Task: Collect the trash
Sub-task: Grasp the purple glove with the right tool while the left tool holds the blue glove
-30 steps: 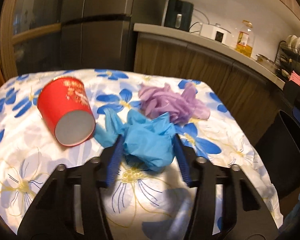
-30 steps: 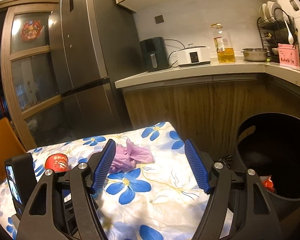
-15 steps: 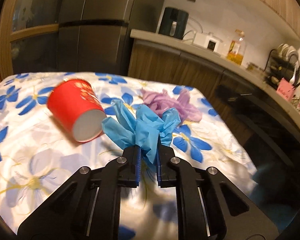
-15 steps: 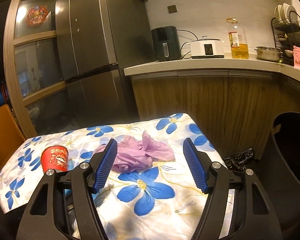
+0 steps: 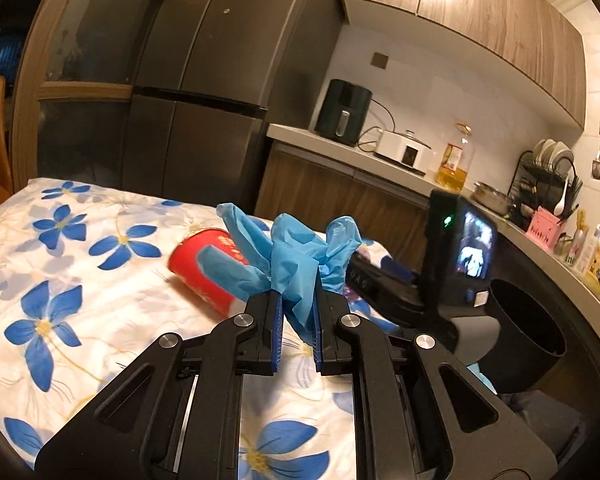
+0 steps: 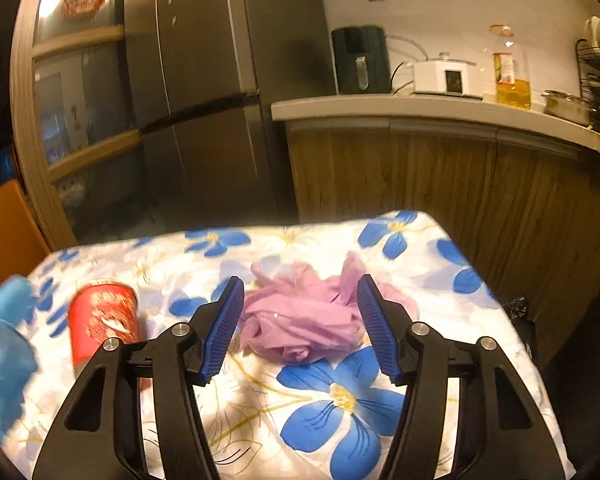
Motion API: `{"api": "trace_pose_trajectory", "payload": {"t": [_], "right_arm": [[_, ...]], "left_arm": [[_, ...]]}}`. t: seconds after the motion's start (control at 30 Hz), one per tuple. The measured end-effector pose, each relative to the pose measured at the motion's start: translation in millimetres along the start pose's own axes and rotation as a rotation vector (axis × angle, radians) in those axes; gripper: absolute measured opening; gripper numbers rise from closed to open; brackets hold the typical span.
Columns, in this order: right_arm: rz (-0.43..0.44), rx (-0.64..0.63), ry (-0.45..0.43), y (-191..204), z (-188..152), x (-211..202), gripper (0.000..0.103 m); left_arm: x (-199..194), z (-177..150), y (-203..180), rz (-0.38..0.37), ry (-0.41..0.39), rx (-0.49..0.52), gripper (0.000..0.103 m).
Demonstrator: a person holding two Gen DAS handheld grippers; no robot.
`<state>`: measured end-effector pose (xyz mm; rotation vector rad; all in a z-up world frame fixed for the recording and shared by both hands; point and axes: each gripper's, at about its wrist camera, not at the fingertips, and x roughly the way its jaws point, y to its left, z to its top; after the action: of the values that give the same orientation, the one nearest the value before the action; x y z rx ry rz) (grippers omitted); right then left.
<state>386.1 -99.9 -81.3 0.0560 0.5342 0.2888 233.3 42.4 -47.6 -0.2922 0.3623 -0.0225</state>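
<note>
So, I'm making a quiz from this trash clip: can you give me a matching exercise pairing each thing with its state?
Things:
1. blue glove
2. purple glove
3. red cup
4. black bin

States:
A. lying on its side on the tablecloth
B. clamped in the left hand-held gripper
C. standing beside the table
D. crumpled between the closing jaws of the right hand-held gripper, not yet pressed

Pairs: 1-B, 2-D, 3-A, 4-C

cup (image 6: 102,322) lying on table (image 6: 420,420), crumpled bag (image 6: 304,328) to its right
</note>
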Motion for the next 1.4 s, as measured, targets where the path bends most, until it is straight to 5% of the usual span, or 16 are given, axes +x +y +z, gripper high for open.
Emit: {"api": "trace_pose_trajectory", "payload": {"t": [0.3,0.47,0.57,1.0,1.4], "right_arm": [[0.002,-0.005,0.097,0.6,-9.9,25.2,0.044],[0.023,-0.036,0.116,5.4,-11.7,28.9,0.011],[0.049,-0.049,0.081,8.0,-9.3,19.5,0.005],[0.165,-0.033,-0.121,3.6,-1.1,-86.3,0.004],[0.084,0.032,-0.199,-44.4,-18.9,-171.5,0.004]], "left_arm": [[1.5,-1.1,12.5,-0.001,0.007,-0.023,0.01],[0.7,0.0,12.9,0.005,0.003,-0.03,0.011],[0.4,0.0,13.0,0.014,0.003,-0.031,0.011],[-16.6,4.6,7.0,0.048,-0.018,-0.021,0.011],[-33.7,0.0,-26.9,0.008,-0.022,0.024,0.011]]}}
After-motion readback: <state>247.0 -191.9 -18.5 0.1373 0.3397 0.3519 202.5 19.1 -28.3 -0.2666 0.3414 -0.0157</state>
